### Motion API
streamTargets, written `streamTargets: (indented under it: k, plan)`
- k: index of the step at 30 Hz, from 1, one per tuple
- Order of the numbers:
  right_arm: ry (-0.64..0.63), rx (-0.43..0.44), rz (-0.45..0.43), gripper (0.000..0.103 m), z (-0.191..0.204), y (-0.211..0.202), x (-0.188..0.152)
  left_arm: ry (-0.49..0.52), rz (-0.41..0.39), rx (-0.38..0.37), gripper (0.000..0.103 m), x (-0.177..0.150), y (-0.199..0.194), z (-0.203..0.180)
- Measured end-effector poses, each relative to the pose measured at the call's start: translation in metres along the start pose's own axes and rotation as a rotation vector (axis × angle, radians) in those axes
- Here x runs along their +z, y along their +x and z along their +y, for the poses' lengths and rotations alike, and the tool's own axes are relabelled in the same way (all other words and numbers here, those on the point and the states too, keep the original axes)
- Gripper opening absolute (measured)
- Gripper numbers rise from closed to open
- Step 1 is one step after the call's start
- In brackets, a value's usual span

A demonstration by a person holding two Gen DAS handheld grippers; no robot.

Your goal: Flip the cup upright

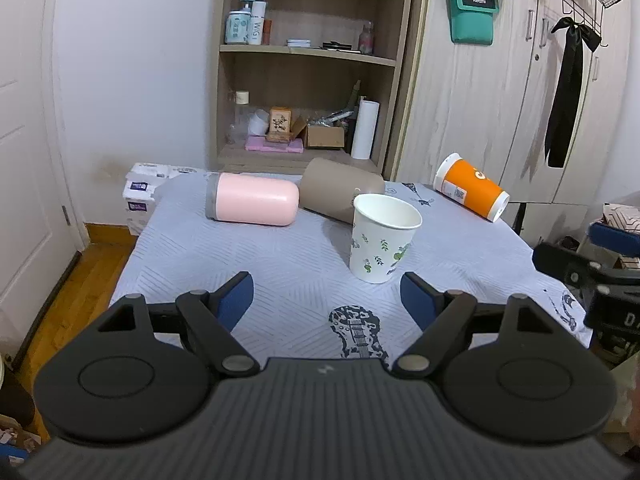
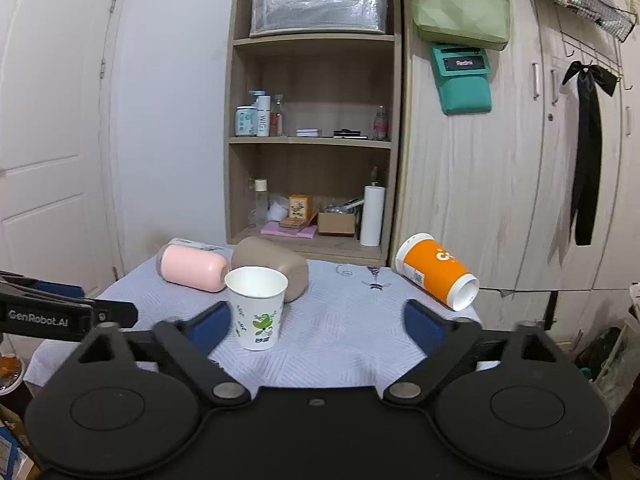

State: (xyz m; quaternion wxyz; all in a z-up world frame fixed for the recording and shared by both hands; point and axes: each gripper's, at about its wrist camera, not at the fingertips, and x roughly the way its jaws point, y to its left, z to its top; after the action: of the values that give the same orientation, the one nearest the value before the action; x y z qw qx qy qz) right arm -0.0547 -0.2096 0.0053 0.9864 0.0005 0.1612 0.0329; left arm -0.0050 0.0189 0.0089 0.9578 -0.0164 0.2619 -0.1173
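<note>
A white paper cup with green leaf print (image 1: 380,238) stands upright on the table, also in the right wrist view (image 2: 258,306). Behind it, a pink cup (image 1: 254,199) (image 2: 194,267), a taupe cup (image 1: 338,190) (image 2: 272,264) and an orange cup (image 1: 472,188) (image 2: 438,274) lie on their sides. My left gripper (image 1: 328,298) is open and empty, just short of the paper cup. My right gripper (image 2: 320,322) is open and empty, with the paper cup near its left finger.
The table has a pale blue quilted cloth (image 1: 280,264) with a guitar print. A wooden shelf unit (image 1: 312,64) and a wardrobe (image 1: 500,92) stand behind it. Boxes (image 1: 138,192) sit at the far left corner. The right gripper's body (image 1: 592,280) shows at the right edge.
</note>
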Motion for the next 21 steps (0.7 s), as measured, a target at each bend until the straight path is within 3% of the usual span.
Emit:
streamTargets:
  k: [10,21]
  plan:
    - [0.016,-0.038,0.023,0.103,0.0013,0.0021,-0.0064,-0.012,0.013,0.041,0.098,-0.0029,0.0004,0.0009]
    - [0.045,-0.065,0.062,0.103,-0.0034,0.0062,-0.0099,0.000,0.052,0.097,0.102,-0.0045,0.0052,0.0016]
